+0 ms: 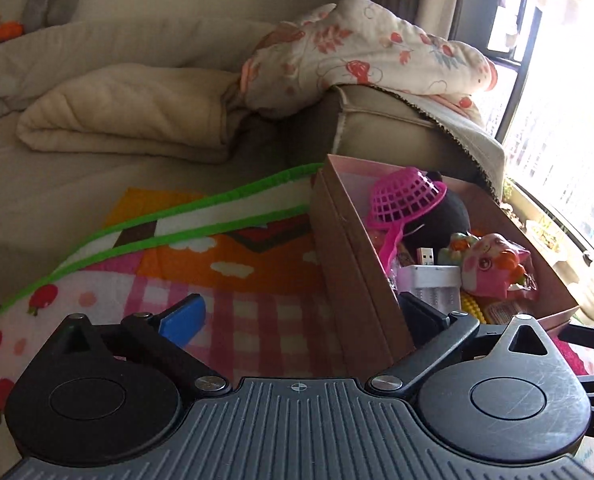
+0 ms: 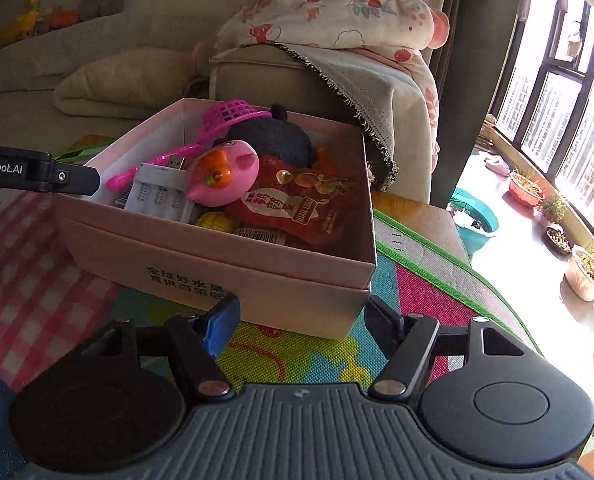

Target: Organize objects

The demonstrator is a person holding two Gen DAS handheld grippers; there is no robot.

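My left gripper (image 1: pixel 297 312) released, jaws wide, straddling the cardboard box (image 2: pixel 257 272) wall. Right gripper (image 2: pixel 301 320) parted, empty – before the box's near corner. Box on play mat (image 2: pixel 297 356), toys inside.

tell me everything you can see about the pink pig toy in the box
The pink pig toy is a glossy, rounded figure that looks like soft plastic or rubber, with orange patches on its head, pointed ears and a painted eye. It lies tilted on its side near the middle of the open cardboard box, resting on top of the other contents. It leans on the white battery charger and touches the red snack packet, with a yellow corn toy just below it. Neither claw touches it.
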